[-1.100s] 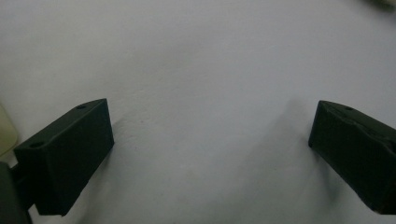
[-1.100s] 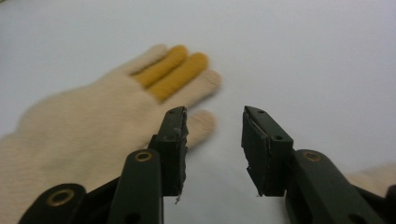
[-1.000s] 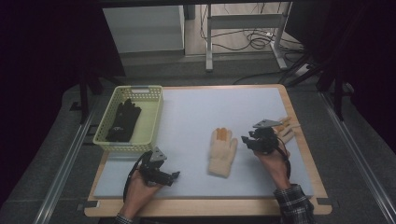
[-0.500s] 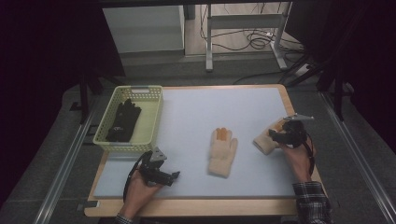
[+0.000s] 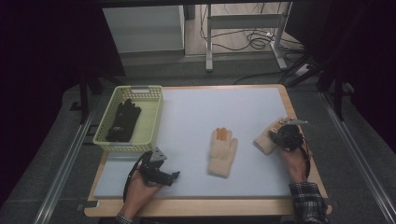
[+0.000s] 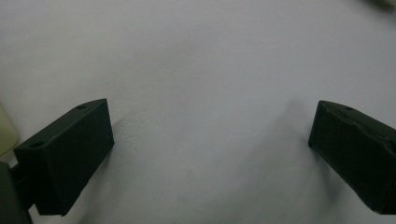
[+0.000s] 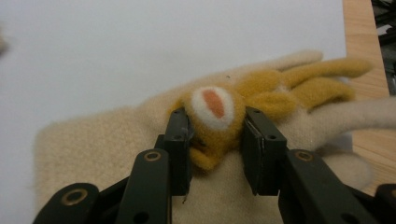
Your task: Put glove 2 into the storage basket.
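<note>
A beige glove [image 5: 222,151] with orange fingertips lies flat in the middle of the white mat. A second beige glove [image 5: 264,141] lies near the table's right edge, and my right gripper [image 5: 284,136] sits on it. In the right gripper view its jaws have just been closing. The right gripper [image 7: 215,126] now pinches the mustard felt animal [image 7: 212,109] sewn on that glove [image 7: 102,140], with the pads pressing on both sides. My left gripper [image 5: 164,176] rests low at the front left, and the left gripper [image 6: 210,140] is open wide over bare mat.
A pale yellow basket [image 5: 150,122] stands at the back left with dark gloves [image 5: 123,120] inside. The wooden table edge [image 5: 299,116] runs close beside the right hand. White mat [image 5: 219,112] stretches between the basket and the gloves.
The right hand has moved right, away from the middle glove, to the second glove near the right edge, and has sunk onto it. The left hand has stayed still.
</note>
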Available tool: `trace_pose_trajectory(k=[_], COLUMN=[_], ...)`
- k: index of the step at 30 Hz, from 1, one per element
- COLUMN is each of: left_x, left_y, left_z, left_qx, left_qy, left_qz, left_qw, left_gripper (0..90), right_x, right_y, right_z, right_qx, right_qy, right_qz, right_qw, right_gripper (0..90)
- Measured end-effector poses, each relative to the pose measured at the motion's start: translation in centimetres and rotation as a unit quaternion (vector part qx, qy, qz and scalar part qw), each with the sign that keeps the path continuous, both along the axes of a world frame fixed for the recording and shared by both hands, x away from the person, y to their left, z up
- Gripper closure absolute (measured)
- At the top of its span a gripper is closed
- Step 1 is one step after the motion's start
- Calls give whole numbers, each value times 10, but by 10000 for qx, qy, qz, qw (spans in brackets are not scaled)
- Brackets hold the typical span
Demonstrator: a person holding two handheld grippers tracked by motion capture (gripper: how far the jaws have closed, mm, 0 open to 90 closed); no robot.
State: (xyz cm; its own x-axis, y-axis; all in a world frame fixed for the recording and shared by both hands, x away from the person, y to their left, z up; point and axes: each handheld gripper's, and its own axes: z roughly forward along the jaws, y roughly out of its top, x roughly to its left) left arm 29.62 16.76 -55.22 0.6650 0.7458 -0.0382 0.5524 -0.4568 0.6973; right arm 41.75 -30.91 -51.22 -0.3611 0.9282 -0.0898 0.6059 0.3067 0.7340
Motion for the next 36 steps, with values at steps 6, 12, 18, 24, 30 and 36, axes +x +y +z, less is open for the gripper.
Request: trace_pose_trajectory(k=[6,12,18,24,30,36], left_x=[0,0,0,0,0,0], left_y=[0,0,0,0,0,0], left_z=[0,0,0,0,0,0], left_qx=[-1,1,8,0,1,2], left_qy=[0,0,-7,-10,-11,-3], left_qz=[2,1,-4,6,5,1], left_qw=[10000,10000,10000,10000,10000,10000], left_gripper=[2,3,3,2,3,3], right_x=[-14,-33,-54,-67,-64,-51], right_y=[0,14,41,81,127,153], right_z=[18,39,62,76,64,26], right_qx=[362,579,802,893,720,394], right_qy=[-161,-294,-405,-317,-36,365], right_qz=[259,719,1386,2080,2698,2746], right_qw=[9989,9953,9863,9735,9602,9601], right_gripper=[643,643,642,641,639,614])
